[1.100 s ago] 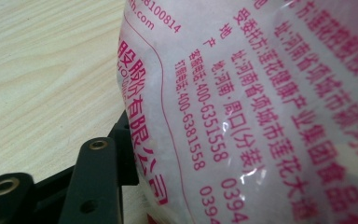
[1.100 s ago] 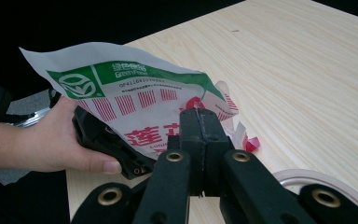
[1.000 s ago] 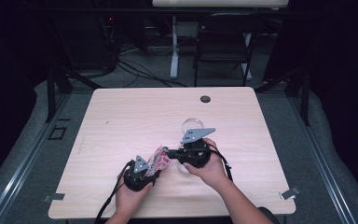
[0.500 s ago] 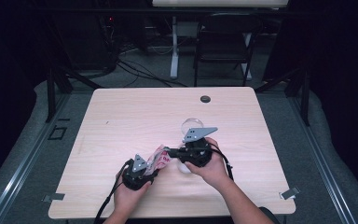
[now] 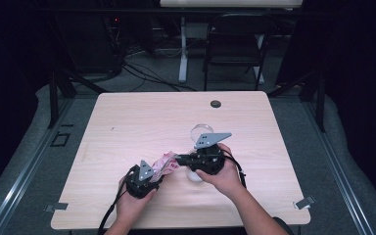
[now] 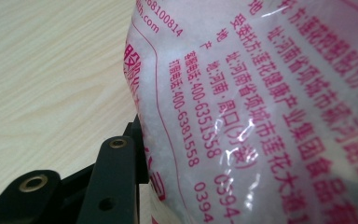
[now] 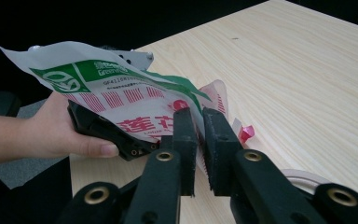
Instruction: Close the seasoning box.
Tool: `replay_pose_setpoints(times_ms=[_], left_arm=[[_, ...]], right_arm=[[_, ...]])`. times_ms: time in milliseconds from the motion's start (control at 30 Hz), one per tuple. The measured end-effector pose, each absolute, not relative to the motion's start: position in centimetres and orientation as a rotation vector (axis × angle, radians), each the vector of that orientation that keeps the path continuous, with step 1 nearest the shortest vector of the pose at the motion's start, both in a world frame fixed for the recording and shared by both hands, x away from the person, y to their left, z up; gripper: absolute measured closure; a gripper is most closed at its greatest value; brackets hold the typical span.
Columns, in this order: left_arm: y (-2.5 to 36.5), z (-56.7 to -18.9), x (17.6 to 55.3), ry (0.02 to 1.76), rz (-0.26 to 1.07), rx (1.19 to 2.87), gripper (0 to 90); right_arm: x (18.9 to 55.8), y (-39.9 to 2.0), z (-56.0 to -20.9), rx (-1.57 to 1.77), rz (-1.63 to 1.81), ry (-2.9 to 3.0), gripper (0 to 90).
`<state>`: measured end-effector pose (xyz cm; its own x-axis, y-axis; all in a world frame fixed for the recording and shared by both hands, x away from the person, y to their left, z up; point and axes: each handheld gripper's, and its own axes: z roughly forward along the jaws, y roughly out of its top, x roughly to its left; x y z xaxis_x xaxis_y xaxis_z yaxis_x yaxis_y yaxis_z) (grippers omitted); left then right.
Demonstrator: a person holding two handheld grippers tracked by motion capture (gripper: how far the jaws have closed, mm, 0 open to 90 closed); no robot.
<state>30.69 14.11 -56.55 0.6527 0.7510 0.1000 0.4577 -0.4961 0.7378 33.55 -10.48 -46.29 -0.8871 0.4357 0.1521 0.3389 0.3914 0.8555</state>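
Observation:
A plastic packet (image 5: 162, 161) of white grains, printed in pink and green, is held just above the table near its front edge. My left gripper (image 5: 160, 171) is shut on its lower part; its jaws have just been closing, and one black finger (image 6: 114, 172) presses the film (image 6: 261, 107). My right gripper (image 5: 178, 159) points left at the packet's top. Its jaws have just been opening, and a narrow gap now stands between the pads (image 7: 200, 135), with the packet's crumpled edge (image 7: 135, 105) in that gap.
A clear glass bowl (image 5: 200, 131) stands just behind the right gripper, and a pale round rim (image 7: 303, 179) lies under the right hand. A small black disc (image 5: 216, 104) sits in the table's far side. A chair (image 5: 235, 44) and cables stand beyond the table.
Both hands and the packet keep nearly the same place. The left gripper has edged slightly up toward the right gripper.

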Motion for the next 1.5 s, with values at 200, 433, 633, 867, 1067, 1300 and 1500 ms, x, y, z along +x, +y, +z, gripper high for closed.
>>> replay_pose_setpoints(times_ms=[200, 433, 633, 867, 1067, 1300, 1500], left_arm=[[14.2, -56.2, 30.6, 0.916, 0.612, 2.203, 60.5], [14.1, -56.0, 30.4, 0.887, 0.696, 2.244, 60.6], [14.2, -55.8, 30.3, 0.868, 0.747, 2.265, 60.7], [14.2, -55.8, 30.4, 0.862, 0.741, 2.276, 60.7], [14.1, -55.8, 30.3, 0.848, 0.728, 2.287, 60.7], [14.0, -55.7, 30.3, 0.841, 0.731, 2.300, 60.8], [13.7, -55.7, 30.2, 0.823, 0.738, 2.305, 60.8]], right_arm=[[33.3, -10.7, -46.0, 0.686, 1.526, 2.520, 72.9], [33.1, -10.7, -45.8, 0.595, 1.470, 2.507, 63.2], [32.7, -10.4, -45.7, 0.508, 1.440, 2.499, 59.7], [32.4, -10.2, -45.6, 0.447, 1.428, 2.497, 57.4], [32.0, -10.0, -45.3, 0.399, 1.410, 2.493, 56.5], [31.9, -9.7, -45.2, 0.371, 1.403, 2.498, 55.7], [31.7, -9.4, -45.3, 0.343, 1.384, 2.509, 55.5]])
